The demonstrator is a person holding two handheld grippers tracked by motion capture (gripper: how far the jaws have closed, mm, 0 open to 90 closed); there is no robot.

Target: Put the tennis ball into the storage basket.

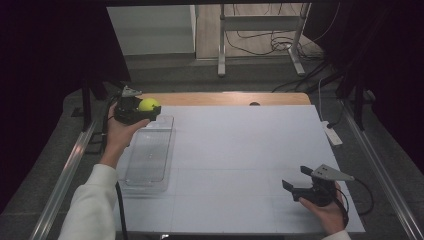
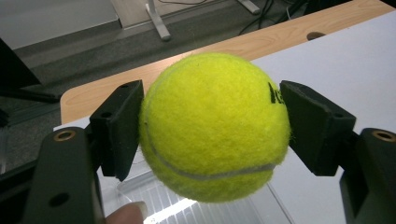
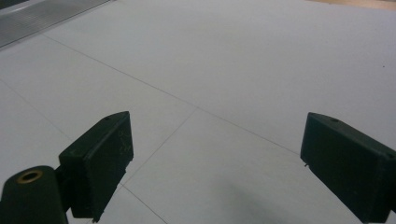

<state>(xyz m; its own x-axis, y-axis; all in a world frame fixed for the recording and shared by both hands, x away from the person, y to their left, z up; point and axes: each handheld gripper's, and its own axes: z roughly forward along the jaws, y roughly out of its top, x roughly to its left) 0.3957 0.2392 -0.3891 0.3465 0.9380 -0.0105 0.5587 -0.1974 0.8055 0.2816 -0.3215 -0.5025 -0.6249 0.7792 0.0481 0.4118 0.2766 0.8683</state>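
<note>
The left gripper (image 1: 150,111) is clamped on a yellow tennis ball (image 1: 148,104) — in the left gripper view both black jaws press against the sides of the tennis ball (image 2: 214,126), which carries a white seam and a bit of black lettering by one jaw. The ball is held up in the air above the far end of a clear plastic container (image 1: 148,155), which sits on the left part of the white tabletop (image 1: 240,150). A fingertip (image 2: 126,213) shows at the bottom of that view, with the container's ribbed clear edge (image 2: 177,205) just beyond it.

The right gripper (image 1: 296,181) hovers near the tabletop's near right corner — its jaws stand wide apart with nothing between them, above the white tabletop (image 3: 224,70) with its thin lines.
</note>
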